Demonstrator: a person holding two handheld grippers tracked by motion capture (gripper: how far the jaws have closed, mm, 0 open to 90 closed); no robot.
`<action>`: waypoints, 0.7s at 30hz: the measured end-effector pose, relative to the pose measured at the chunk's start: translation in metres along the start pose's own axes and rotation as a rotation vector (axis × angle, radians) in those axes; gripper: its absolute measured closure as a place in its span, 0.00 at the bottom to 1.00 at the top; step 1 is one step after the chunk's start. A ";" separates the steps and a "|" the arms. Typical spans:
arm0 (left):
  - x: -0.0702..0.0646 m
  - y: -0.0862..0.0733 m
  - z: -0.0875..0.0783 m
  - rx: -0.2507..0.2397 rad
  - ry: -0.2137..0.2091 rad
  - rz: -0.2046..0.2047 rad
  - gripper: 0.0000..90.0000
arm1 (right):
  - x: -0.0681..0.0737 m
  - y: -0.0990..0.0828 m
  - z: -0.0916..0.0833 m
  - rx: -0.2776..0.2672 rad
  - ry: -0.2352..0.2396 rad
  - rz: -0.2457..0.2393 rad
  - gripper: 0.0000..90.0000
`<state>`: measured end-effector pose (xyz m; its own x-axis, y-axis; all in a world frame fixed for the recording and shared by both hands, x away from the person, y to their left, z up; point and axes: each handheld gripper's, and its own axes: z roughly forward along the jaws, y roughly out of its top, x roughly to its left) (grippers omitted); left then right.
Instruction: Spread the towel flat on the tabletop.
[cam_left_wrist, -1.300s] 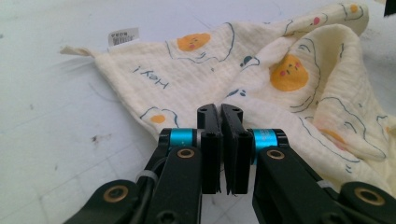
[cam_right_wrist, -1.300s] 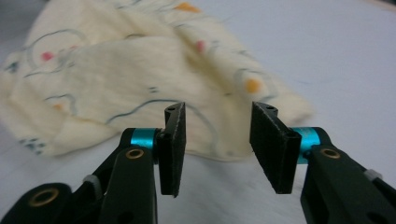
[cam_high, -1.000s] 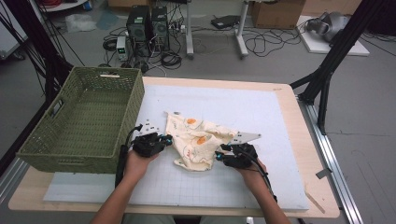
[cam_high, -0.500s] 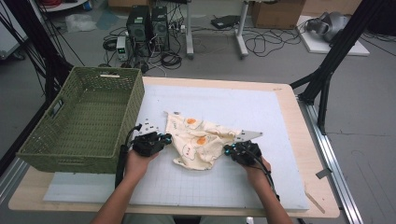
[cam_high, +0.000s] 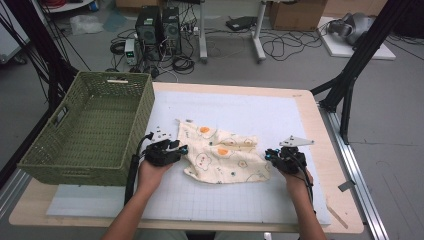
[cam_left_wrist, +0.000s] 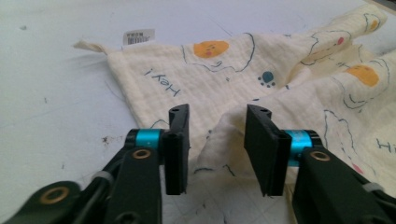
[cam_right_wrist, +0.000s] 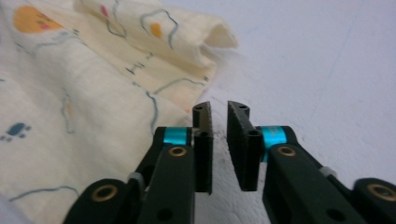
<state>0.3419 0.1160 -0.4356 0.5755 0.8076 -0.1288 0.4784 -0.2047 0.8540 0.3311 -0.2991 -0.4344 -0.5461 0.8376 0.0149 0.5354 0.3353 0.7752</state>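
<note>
Grey floor, perhaps computer towers

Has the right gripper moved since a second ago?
Yes. In the high view the right gripper has slid right, toward the table's right edge, off the cloth; its fingers have just opened slightly with nothing between them.

Two black handheld grippers with blue collars

Left gripper and right gripper have brass-ringed screws, ridged flat pads and trailing black cables; forearms are bare.

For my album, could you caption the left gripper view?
Open black tongs poised over a rumpled cream cloth printed with fried eggs.
</note>
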 end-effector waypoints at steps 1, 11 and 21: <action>0.000 0.000 -0.002 -0.002 0.000 0.000 0.60 | 0.002 0.001 0.000 -0.012 0.005 -0.001 0.85; -0.003 -0.010 -0.018 -0.002 -0.018 0.028 0.59 | 0.030 0.011 0.008 -0.064 0.111 -0.071 0.69; -0.008 -0.019 -0.020 0.023 -0.097 0.024 0.66 | 0.034 0.007 0.022 0.087 0.033 -0.158 0.98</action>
<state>0.3153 0.1247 -0.4406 0.6482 0.7450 -0.1578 0.4779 -0.2365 0.8460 0.3307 -0.2590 -0.4423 -0.6476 0.7577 -0.0807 0.4945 0.4985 0.7120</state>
